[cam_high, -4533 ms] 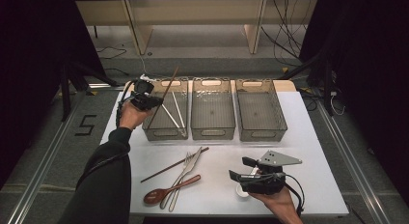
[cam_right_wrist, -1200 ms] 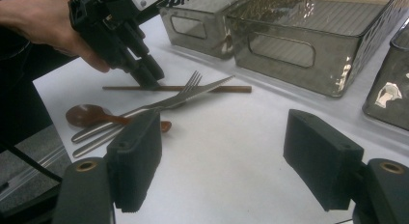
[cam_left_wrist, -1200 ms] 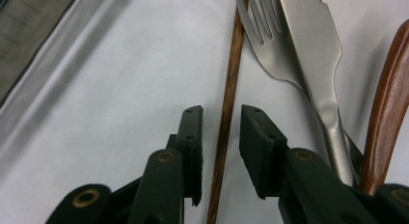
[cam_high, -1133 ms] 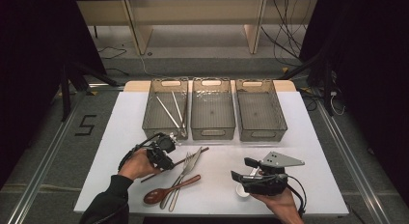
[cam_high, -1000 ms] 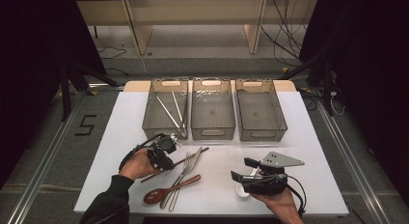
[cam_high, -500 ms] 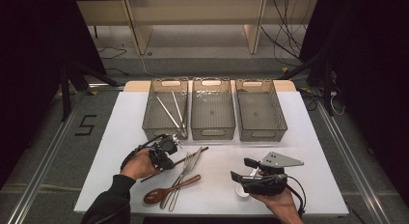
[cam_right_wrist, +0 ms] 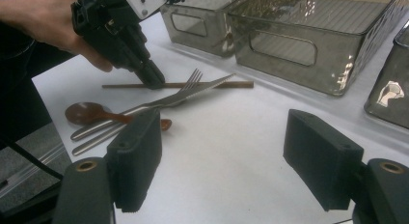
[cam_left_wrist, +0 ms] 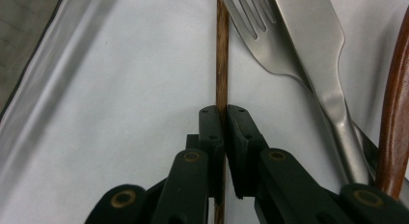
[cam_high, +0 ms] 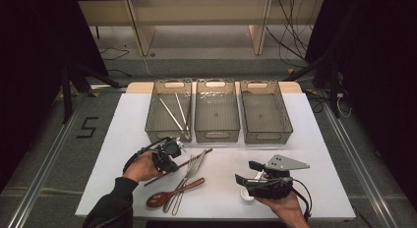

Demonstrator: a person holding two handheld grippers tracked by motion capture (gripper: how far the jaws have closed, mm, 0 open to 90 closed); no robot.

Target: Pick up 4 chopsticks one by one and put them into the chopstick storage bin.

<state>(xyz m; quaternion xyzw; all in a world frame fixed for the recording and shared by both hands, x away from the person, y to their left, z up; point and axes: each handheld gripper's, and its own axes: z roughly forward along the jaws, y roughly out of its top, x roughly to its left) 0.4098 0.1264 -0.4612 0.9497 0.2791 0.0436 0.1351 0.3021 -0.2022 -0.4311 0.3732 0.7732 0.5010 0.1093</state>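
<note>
Our left hand-held gripper (cam_left_wrist: 219, 119) pinches the brown chopstick (cam_left_wrist: 222, 50) near the counter's (cam_high: 314, 139) front-left; the right hand-held gripper (cam_right_wrist: 231, 156) stays wide. Lifting may nudge the touching fork (cam_left_wrist: 251, 26).

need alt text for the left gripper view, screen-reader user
The left gripper is shut on a thin brown wooden chopstick lying on the white table. Just beside it lie a steel fork and knife, with a brown wooden spoon handle at the frame's edge.
</note>
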